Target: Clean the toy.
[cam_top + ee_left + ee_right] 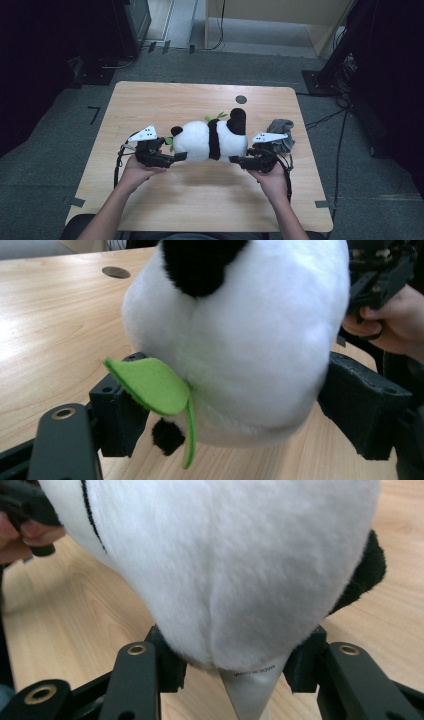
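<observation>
Toy: a plush panda (210, 141) lies on its side across the middle of the wooden table (150, 100), its length running from one gripper to the other
Colour: mostly white, with a black band around the middle and a black limb sticking up at the far right end
Trim: small green felt leaves (150, 385) poke out at the left end, and more green shows on the far side of the body
Tag: a pale sewn-in label (250, 687) hangs from the bottom seam in the right gripper view
Left gripper (176, 157): jaws spread wide around the toy's rounded left end, pressing the plush on both sides
Right gripper (235, 159): jaws likewise wide apart, clasping the white right end just above the label
Hands: one on each gripper, coming in from the near edge
Nearby: a crumpled grey cloth (281, 131) lies just beyond the right gripper, close to the toy
</observation>
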